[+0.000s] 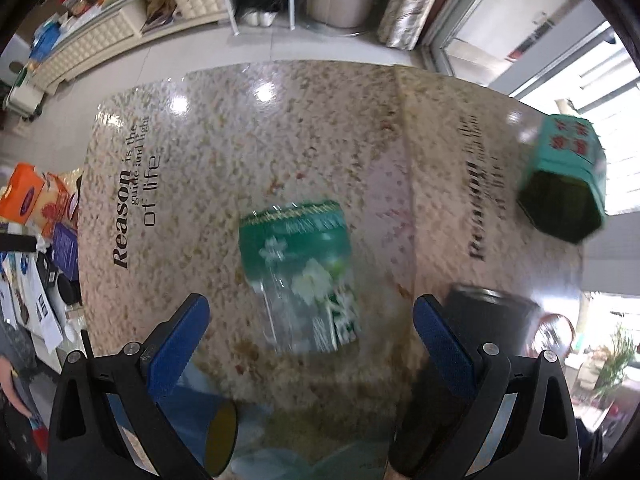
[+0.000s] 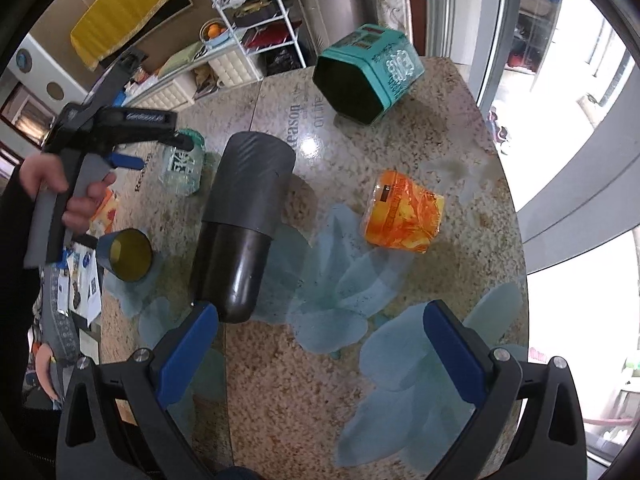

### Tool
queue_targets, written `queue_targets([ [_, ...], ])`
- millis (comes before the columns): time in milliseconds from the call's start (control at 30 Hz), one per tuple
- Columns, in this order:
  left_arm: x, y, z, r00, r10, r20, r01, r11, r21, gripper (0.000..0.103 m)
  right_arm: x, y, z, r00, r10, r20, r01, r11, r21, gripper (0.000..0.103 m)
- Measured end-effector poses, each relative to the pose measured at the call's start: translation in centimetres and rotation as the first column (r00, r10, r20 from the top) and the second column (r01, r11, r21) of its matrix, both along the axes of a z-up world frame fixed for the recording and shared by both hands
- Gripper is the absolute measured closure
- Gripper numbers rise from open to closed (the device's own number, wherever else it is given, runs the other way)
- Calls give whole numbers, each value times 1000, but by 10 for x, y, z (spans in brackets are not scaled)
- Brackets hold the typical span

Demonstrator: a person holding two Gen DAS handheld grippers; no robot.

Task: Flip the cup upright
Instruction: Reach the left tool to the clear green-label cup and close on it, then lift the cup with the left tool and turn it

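Left gripper (image 1: 308, 320) spread wide, empty, above blurred green jar (image 1: 298, 276). Right gripper (image 2: 320, 328) wide too, empty. Blue cup (image 2: 128, 255) on its side on table (image 2: 280, 400) near left edge, half hidden behind finger in left view.

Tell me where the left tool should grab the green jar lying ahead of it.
Grip the green jar across its round sides at mid-body, coming from above. It lies on its side between the left tool's open blue pads, green lid end pointing away, so the curved walls are the faces they can close on.
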State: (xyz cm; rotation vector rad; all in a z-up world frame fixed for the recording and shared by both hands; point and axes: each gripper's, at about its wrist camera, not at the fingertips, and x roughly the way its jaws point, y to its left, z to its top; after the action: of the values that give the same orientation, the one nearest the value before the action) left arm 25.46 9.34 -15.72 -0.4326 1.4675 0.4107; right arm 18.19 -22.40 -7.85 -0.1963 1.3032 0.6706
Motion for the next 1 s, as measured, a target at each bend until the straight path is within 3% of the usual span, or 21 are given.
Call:
queue_targets([
  [233, 8, 14, -27, 997, 59, -41, -59, 998, -6, 1, 9, 2, -7, 999, 40, -15, -40, 999, -16, 0],
  [567, 8, 25, -48, 992, 108, -65, -112, 992, -59, 34, 27, 0, -12, 1000, 24, -14, -24, 999, -23, 0],
  [800, 1, 30, -48, 992, 125, -27, -127, 990, -55, 36, 22, -4, -12, 1000, -1, -17, 0, 1000, -25, 0],
  [1000, -10, 32, -23, 991, 134, 18, -132, 986, -98, 40, 11, -2, -9, 1000, -12, -12, 11, 1000, -25, 0],
])
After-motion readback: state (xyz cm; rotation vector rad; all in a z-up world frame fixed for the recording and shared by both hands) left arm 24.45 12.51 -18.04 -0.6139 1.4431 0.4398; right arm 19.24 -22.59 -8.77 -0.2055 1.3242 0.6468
